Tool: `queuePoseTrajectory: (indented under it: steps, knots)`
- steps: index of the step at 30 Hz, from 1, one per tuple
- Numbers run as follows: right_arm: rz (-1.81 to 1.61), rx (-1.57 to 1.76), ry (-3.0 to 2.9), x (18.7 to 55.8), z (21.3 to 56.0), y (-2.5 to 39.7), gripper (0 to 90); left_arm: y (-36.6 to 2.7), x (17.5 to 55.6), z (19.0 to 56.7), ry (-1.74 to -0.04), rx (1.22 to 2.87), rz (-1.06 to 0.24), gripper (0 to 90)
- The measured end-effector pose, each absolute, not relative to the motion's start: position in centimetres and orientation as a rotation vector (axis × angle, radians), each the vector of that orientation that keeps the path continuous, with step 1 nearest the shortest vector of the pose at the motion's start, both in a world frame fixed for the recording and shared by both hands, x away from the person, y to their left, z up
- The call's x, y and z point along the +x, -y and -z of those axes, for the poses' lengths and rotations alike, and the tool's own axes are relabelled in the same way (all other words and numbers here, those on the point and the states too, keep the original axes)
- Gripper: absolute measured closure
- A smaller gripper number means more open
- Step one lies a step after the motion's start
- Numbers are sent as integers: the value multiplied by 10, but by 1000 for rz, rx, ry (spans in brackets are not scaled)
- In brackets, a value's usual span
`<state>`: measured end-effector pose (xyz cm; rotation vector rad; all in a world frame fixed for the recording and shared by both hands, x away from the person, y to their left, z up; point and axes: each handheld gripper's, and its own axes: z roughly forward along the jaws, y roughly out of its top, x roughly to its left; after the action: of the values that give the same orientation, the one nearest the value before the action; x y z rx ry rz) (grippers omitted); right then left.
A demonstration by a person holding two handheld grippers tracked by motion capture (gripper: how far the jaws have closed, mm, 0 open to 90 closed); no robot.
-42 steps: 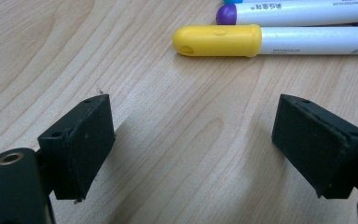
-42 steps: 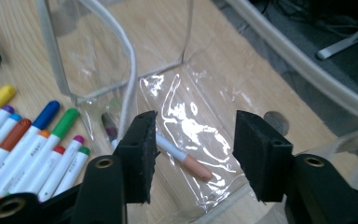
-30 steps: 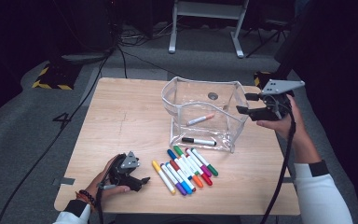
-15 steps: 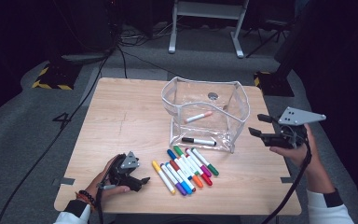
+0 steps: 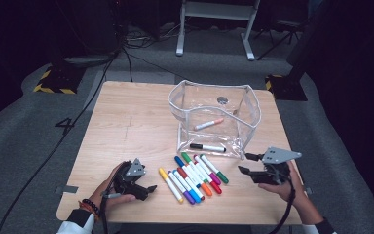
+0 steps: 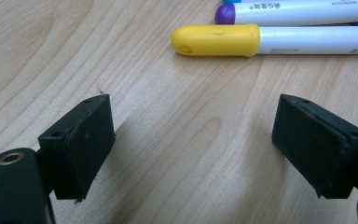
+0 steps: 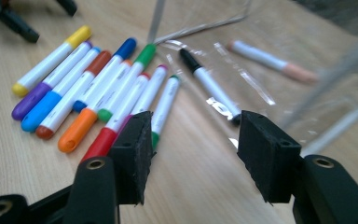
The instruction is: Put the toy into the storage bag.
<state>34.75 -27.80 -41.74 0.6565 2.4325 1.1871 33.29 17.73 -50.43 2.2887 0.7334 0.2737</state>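
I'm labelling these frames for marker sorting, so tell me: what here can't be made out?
- Print on the yellow marker: left gripper view, too small and blurred.
- Purple marker: left gripper view, cut by the top edge.
- Black marker and peach marker in the clear bag: right gripper view, blurred behind glare.
- Red marker: right gripper view, tail behind the right gripper.

From above our side of the table we look forward and down on the whole top. Our left gripper view sits low, close to the wood, facing the yellow marker. Our right gripper view looks leftward across the marker row, sharing that yellow marker.
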Motion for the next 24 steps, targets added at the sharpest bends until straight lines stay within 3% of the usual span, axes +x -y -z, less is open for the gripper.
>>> queuePoseTrajectory:
  steps: [8,24]
  knots:
    - [-1146,634,-2585,360,460,240,479,-177,333,504,-731,2289,-270,133]
    - [-1068,660,-2645,385,488,219,601,-177,333,504,-731,2289,-270,132]
